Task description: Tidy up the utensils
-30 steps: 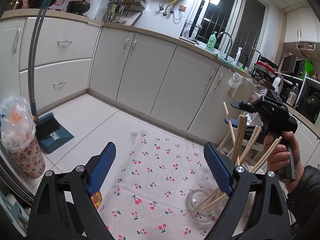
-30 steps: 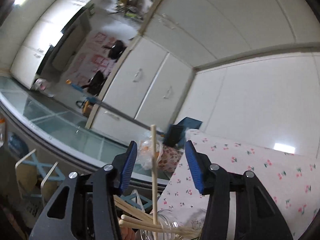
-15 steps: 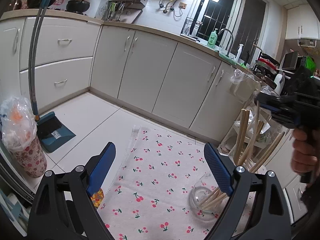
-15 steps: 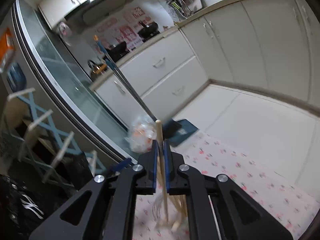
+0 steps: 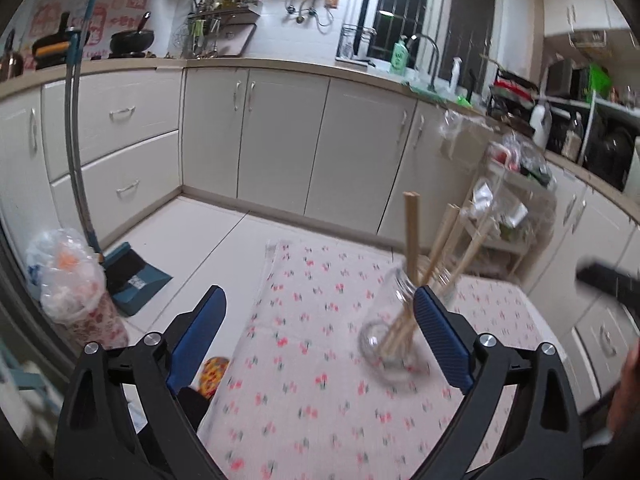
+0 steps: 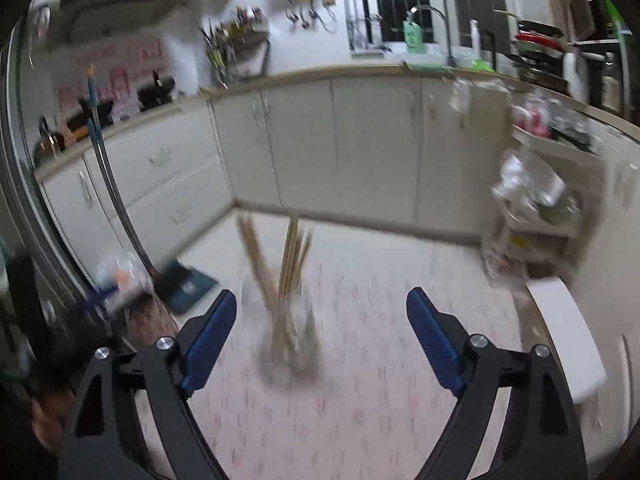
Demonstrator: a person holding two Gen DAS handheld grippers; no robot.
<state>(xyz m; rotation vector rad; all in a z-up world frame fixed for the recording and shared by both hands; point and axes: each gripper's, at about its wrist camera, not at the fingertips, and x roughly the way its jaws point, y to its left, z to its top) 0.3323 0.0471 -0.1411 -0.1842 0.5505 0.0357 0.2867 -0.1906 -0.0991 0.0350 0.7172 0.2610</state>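
Your left gripper (image 5: 318, 332) and right gripper (image 6: 322, 334) both have jaws opening wide, nothing between either pair. One clear glass jar (image 5: 390, 344) stands on the cherry-print cloth (image 5: 320, 380), holding a bundle of wooden chopsticks (image 5: 412, 240); exact count unclear, several at least. In the left view the jar sits just inside the right blue pad (image 5: 438, 340), not touched. In the right view jar and sticks are blurred, ahead of the jaws, nearer the left pad. Sticks thin, straight, pale; jar round, transparent; pads ribbed.
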